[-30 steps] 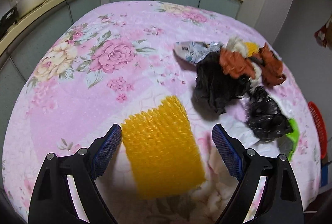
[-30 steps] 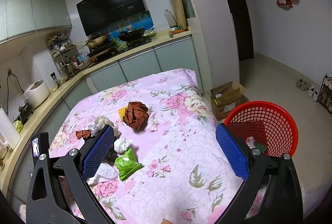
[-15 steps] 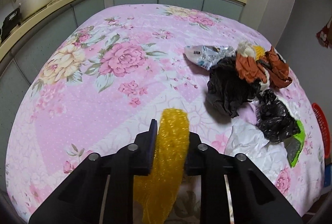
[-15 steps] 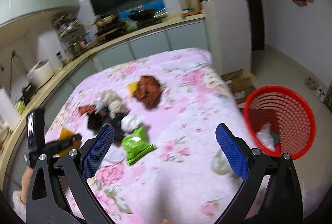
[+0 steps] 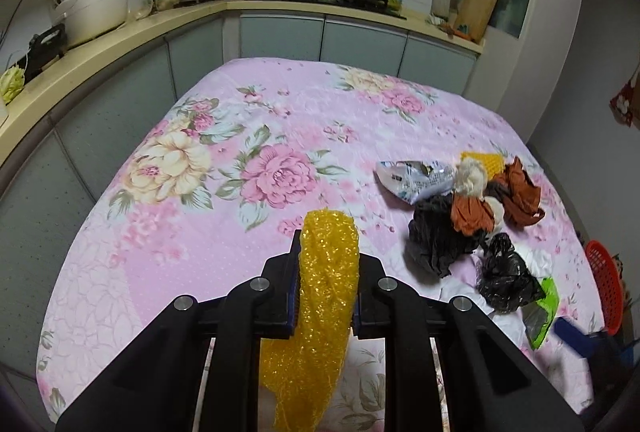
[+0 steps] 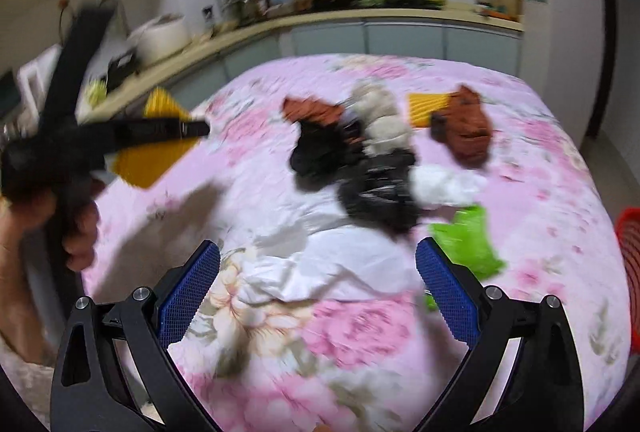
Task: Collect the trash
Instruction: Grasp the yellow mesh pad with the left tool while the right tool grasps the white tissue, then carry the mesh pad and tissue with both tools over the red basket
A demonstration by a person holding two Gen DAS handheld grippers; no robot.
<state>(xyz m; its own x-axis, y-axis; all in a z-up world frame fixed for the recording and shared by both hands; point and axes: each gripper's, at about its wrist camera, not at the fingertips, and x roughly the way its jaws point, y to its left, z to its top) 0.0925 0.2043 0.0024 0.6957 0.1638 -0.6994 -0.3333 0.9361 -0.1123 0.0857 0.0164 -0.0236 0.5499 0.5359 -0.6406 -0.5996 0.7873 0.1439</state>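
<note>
Left wrist view: left gripper (image 5: pixel 325 292) now clamping yellow bubble wrap (image 5: pixel 322 296), lifting off floral cloth (image 5: pixel 240 160), one pickup secured; right gripper (image 6: pixel 318 296) gaping, empty, swinging over white paper (image 6: pixel 320 264); red basket (image 5: pixel 604 288) waiting.

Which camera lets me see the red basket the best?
The right wrist view, but only barely. It shows a blurry piece of the red basket at the right edge, past the table. The left wrist view shows only a thin slice of it, though a sharper one with the mesh showing.
</note>
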